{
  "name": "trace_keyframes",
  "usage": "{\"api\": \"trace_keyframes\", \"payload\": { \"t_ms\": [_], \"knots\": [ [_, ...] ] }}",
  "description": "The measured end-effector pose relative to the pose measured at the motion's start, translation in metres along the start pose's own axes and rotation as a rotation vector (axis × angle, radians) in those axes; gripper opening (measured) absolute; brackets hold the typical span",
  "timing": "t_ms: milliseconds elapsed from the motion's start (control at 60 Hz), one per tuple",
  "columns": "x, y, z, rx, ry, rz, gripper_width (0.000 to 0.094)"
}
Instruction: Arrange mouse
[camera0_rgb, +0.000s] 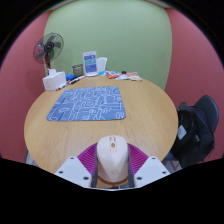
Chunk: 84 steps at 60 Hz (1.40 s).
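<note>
A white and beige computer mouse (113, 160) sits between my two fingers, with the magenta pads (90, 156) pressed against both its sides. My gripper (113, 166) is shut on the mouse and holds it over the near edge of the round wooden table (150, 115). A blue patterned mouse mat (88, 102) lies flat on the table beyond the fingers, a little to the left of them.
At the table's far side stand a small fan (47, 48), a white box (53, 80), a tablet or phone on a stand (91, 63) and a few pens (122, 75). A black chair or bag (198, 125) stands to the right of the table.
</note>
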<state>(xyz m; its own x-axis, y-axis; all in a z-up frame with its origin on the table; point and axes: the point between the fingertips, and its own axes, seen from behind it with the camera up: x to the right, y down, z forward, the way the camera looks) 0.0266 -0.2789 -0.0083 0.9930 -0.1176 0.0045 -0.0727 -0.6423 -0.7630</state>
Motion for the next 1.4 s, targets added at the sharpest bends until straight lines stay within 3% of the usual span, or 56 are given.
{"api": "trace_keyframes", "payload": {
  "t_ms": [217, 433, 533, 617, 700, 833, 1017, 1100, 1183, 1400],
  "knots": [
    [-0.003, -0.037, -0.036, 0.003, -0.020, -0.016, 0.0371],
    [-0.027, -0.183, -0.059, 0.187, -0.059, -0.051, 0.0372],
    [-0.046, -0.250, -0.037, 0.273, -0.087, -0.042, 0.0370],
    [-0.063, -0.280, 0.002, 0.284, -0.113, -0.030, 0.0371],
    [-0.082, -0.277, 0.055, 0.251, -0.126, -0.049, 0.0371],
    [-0.106, -0.229, 0.136, 0.116, -0.149, -0.055, 0.0379],
    [-0.110, -0.169, 0.190, -0.011, -0.137, -0.120, 0.0484],
    [-0.110, -0.164, 0.189, -0.015, -0.134, -0.121, 0.0581],
    [-0.109, -0.173, 0.169, 0.002, -0.133, -0.143, 0.0850],
    [-0.112, -0.203, 0.063, 0.060, -0.099, -0.144, 0.0843]
  ]
}}
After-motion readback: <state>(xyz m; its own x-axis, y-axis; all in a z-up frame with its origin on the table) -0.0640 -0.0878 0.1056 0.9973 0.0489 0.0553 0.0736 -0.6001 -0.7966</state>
